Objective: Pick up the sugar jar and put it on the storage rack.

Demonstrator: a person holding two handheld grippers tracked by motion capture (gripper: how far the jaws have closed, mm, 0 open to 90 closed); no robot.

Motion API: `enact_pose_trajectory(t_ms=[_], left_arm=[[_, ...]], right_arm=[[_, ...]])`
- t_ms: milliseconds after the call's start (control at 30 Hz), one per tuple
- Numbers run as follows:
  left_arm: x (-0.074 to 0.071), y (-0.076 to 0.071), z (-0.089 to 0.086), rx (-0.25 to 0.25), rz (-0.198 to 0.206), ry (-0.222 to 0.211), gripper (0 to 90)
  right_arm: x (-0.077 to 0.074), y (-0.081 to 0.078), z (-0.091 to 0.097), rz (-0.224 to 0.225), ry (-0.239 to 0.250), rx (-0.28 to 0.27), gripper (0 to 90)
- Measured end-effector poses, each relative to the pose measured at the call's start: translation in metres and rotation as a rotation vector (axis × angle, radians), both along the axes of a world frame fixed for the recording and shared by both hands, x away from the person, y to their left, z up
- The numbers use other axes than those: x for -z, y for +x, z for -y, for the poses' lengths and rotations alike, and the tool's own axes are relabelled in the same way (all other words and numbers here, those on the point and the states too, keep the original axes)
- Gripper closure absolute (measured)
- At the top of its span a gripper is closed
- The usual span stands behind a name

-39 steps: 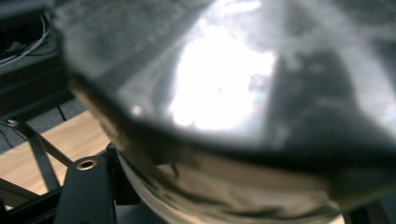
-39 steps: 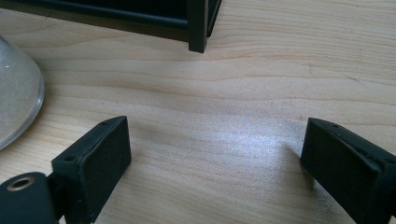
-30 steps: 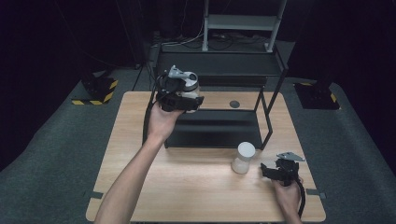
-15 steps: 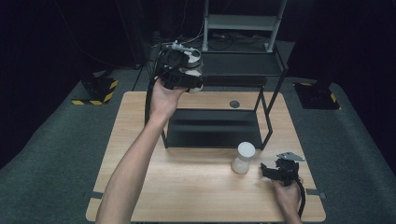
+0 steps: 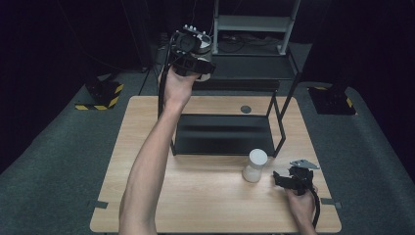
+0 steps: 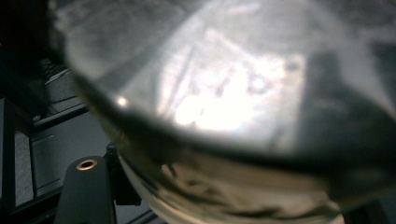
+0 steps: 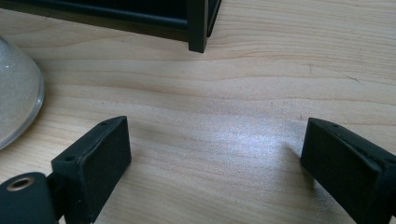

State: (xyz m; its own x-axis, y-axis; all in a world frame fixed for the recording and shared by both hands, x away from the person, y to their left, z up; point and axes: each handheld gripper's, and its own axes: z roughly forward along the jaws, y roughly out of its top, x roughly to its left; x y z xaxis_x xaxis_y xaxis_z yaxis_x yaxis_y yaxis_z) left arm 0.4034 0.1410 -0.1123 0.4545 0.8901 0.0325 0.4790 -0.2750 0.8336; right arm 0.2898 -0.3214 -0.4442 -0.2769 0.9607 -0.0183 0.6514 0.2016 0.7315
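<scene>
Overhead, left gripper point(image 5: 198, 61) clamped on jar point(image 6: 224, 116); right gripper point(image 7: 215, 163) gaped empty. Risk: jar clipping shelf frame point(image 5: 281, 117), slipping.

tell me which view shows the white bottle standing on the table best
The high view: the whole white bottle stands upright on the table beside the open right gripper. The right gripper view catches just its rounded edge at the left; the left gripper view gives nothing recognisable of it.

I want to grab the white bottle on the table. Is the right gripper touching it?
Apart. In the high view, bare wood shows between the bottle and the right gripper. In the right gripper view its open jaws hold only table, the bottle off to the side.
</scene>
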Motion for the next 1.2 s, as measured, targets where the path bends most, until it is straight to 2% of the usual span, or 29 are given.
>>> enact_pose_trajectory(t_ms=[300, 500, 633, 733, 833, 933, 1067, 1200], left_arm=[[0.005, 0.021, -0.001, -0.050, -0.013, -0.029, 30.9], [0.009, 0.032, 0.007, -0.075, -0.031, 0.001, 30.9], [0.014, 0.037, 0.010, -0.083, -0.034, -0.007, 30.8], [0.016, 0.039, 0.015, -0.094, -0.037, 0.021, 30.9], [0.017, 0.042, 0.015, -0.099, -0.039, 0.010, 30.8], [0.018, 0.043, 0.016, -0.100, -0.043, 0.025, 30.8], [0.024, 0.043, 0.009, -0.093, -0.035, -0.009, 30.8], [0.025, 0.042, 0.008, -0.086, -0.029, -0.010, 30.8]], right_arm=[[0.000, 0.000, 0.000, 0.001, 0.000, -0.001, 7.7], [0.000, 0.000, 0.000, 0.001, 0.000, 0.000, 7.7], [0.000, 0.000, 0.000, 0.001, -0.001, -0.002, 7.7], [0.000, 0.000, 0.000, 0.001, -0.002, -0.002, 7.7], [0.000, 0.000, 0.000, 0.002, -0.002, -0.002, 7.7], [0.000, 0.000, 0.000, 0.002, -0.002, -0.002, 7.7], [0.000, 0.000, 0.000, 0.001, -0.001, -0.001, 7.7], [0.000, 0.000, 0.000, 0.002, -0.002, -0.001, 7.7]])
